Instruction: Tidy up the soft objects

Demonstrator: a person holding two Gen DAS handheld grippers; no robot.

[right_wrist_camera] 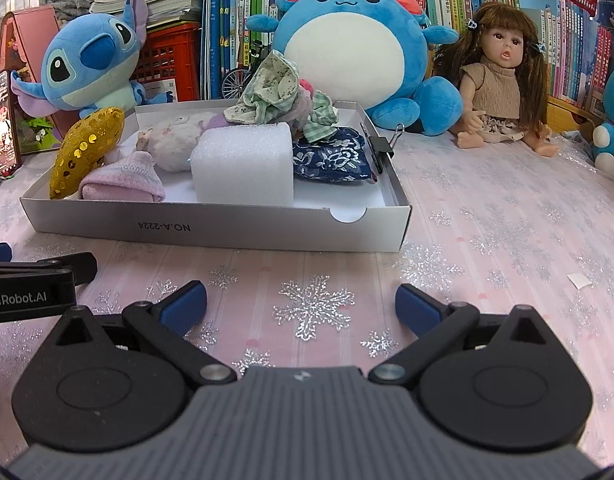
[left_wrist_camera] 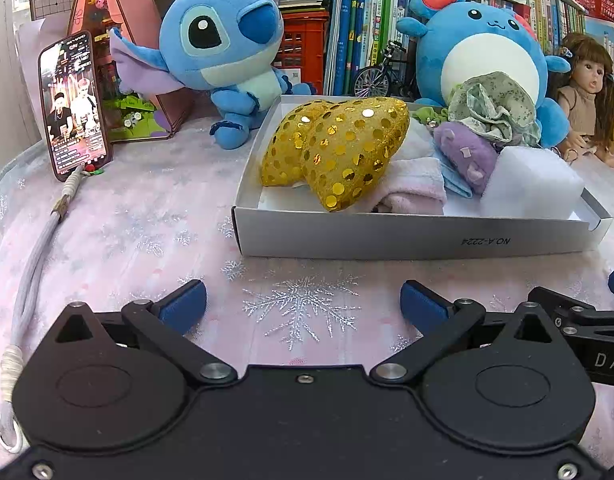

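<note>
The soft objects are found gathered in the shallow grey cardboard box (right_wrist_camera: 211,232), which is taken here as the landmark. Inside it, at its left end, a gold sequinned heart cushion (left_wrist_camera: 339,152) is propped on a folded pink towel (right_wrist_camera: 123,182); toward the middle a white foam block (right_wrist_camera: 243,168) is set against the front wall, and behind it a crumpled green floral cloth (right_wrist_camera: 267,88) is heaped over a lilac plush piece (left_wrist_camera: 465,152). At the right end a navy floral pouch (right_wrist_camera: 331,158) is laid, with a black binder clip (right_wrist_camera: 381,146) seen on the right rim. Nothing soft is seen on the snowflake-patterned tablecloth (right_wrist_camera: 487,240) in front of the box, so the collecting step is judged to be largely done, or a rearrangement is about to be started. The left gripper (left_wrist_camera: 303,300) and the right gripper (right_wrist_camera: 301,300) are held just in front of the box, low over the cloth, each with its blue-padded jaws spread wide and nothing between them. A reach forward over the front wall would be called for next, with a gentle squeeze, since foam and fabric are expected to deform and sequins to slip. Behind the box a blue alien plush (right_wrist_camera: 91,56), a round blue mouse plush (right_wrist_camera: 347,48) and a doll (right_wrist_camera: 503,80) are seated before bookshelves.
</note>
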